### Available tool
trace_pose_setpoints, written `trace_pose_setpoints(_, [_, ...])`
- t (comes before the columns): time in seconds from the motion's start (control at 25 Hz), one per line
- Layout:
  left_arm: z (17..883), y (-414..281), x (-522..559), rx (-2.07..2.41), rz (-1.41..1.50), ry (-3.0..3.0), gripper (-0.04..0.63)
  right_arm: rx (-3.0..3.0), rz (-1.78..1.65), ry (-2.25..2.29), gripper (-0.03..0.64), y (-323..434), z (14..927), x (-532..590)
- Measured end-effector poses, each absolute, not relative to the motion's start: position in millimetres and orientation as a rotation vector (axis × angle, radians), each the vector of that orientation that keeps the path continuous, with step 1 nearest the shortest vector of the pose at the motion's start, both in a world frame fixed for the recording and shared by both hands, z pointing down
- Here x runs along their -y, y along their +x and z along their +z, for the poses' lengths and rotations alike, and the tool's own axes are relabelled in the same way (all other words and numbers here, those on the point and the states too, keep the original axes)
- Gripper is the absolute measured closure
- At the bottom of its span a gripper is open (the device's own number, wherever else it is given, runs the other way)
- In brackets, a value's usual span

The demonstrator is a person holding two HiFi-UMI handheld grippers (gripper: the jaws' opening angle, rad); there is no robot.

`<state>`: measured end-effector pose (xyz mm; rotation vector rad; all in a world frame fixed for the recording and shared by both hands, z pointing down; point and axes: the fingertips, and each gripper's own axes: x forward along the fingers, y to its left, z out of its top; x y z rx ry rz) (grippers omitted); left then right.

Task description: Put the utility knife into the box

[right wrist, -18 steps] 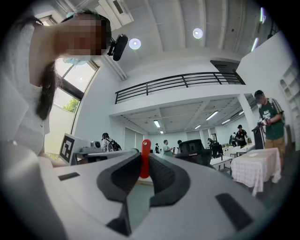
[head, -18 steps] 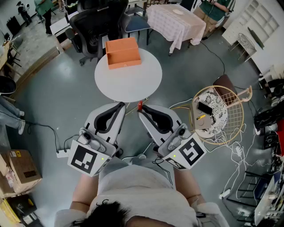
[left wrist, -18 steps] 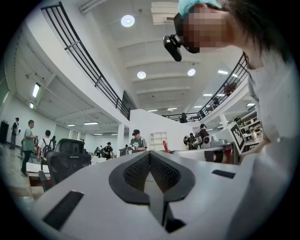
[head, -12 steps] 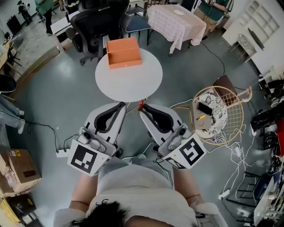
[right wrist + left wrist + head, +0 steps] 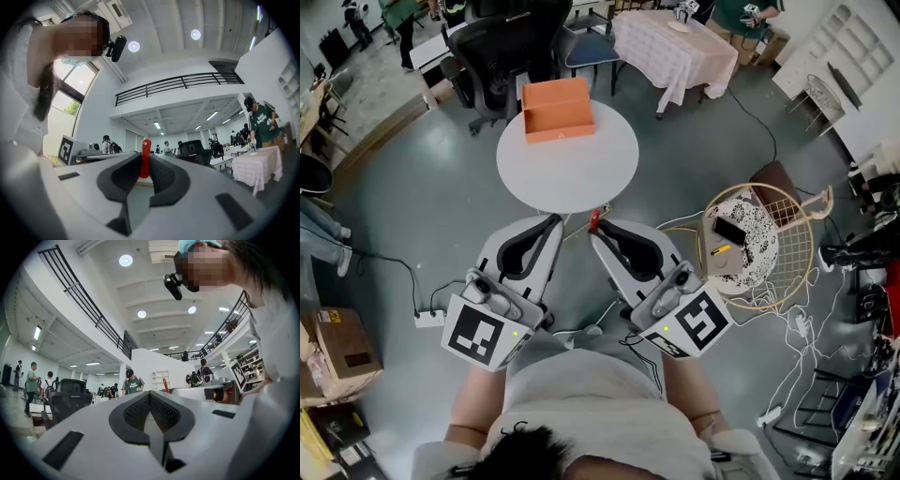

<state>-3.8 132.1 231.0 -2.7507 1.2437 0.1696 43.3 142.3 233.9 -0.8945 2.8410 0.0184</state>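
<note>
An open orange box point(image 5: 557, 109) stands at the far edge of a round white table point(image 5: 572, 173). Both grippers are held low, close to the person's body, short of the table's near edge and pointing towards it. My right gripper point(image 5: 594, 231) is shut on a red utility knife point(image 5: 595, 220), which sticks up from between its tips point(image 5: 146, 159). My left gripper point(image 5: 555, 221) is shut with nothing between its jaws point(image 5: 150, 401). In the left gripper view the red utility knife point(image 5: 165, 385) shows beside it to the right.
A wicker chair point(image 5: 802, 246) with a patterned cushion and small items stands at the right. A black office chair point(image 5: 502, 47) and a cloth-covered table point(image 5: 670, 42) lie beyond the round table. Cables and a power strip point(image 5: 427, 319) trail on the grey floor.
The view has shifted slightly, so the table and box sit a little further left. Both grippers keep their pose and their grip.
</note>
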Motion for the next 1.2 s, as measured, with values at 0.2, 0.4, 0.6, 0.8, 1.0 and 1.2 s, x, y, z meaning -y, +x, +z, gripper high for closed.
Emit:
trace_pose_setpoints(0.2, [236,12,-140,-1.261,0.159,-2.745,0.586,-2.854,0.004,-0.887,0.560,58,239,-145])
trace_pose_setpoints(0.4, [240,18,-136,-1.271,0.148,-2.763,0.586,-2.855,-0.012,-0.896,0.560,66,245,-146])
trace_pose_setpoints(0.6, [243,19,-122,-1.250,0.126,-2.792,0.586,-2.847,-0.038,-0.925,0.560,67,247,-131])
trace_pose_setpoints(0.8, [252,16,-94,-1.226,0.132,-2.827,0.586,-2.848,-0.040,-0.966,0.560,63,253,-108])
trace_pose_setpoints(1.0, [248,15,-60,-1.198,0.134,-2.831,0.586,-2.846,-0.040,-0.992,0.560,62,250,-73])
trace_pose_setpoints(1.2, [240,0,-16,-1.197,0.175,-2.809,0.586,-2.857,-0.020,-0.982,0.560,48,245,-32])
